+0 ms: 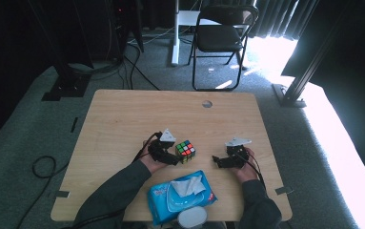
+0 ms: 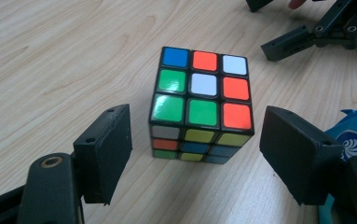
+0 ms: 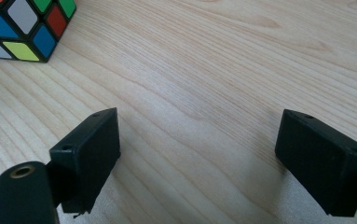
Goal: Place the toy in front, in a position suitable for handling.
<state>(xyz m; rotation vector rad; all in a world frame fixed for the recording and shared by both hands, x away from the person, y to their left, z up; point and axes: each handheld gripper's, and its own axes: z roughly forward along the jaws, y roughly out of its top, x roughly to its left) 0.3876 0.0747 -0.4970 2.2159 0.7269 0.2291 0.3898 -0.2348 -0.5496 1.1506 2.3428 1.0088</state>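
A cube (image 1: 185,151) with coloured stickers is seen standing on the wooden worktop (image 1: 123,124), a little in front of the middle, between the two grippers. In the left gripper view the cube (image 2: 202,105) stands flat between the two black jaws, which are spread wide; a gap is seen on each side, so the cube is not touched. Its top face shows blue, red, white and green stickers. The left gripper (image 1: 170,157) is placed just beside the cube in the high view, held by the left hand (image 1: 152,162). The right gripper (image 1: 217,160) is held near the cube, at its other side, but apart from it, by the right hand (image 1: 243,168). Its jaws are also opened wide, and bare wood lies between them; a corner of the cube (image 3: 22,25) is seen at the top left of the right gripper view. A blue pack of wipes (image 1: 182,196) lies near the front edge, close to both grippers.
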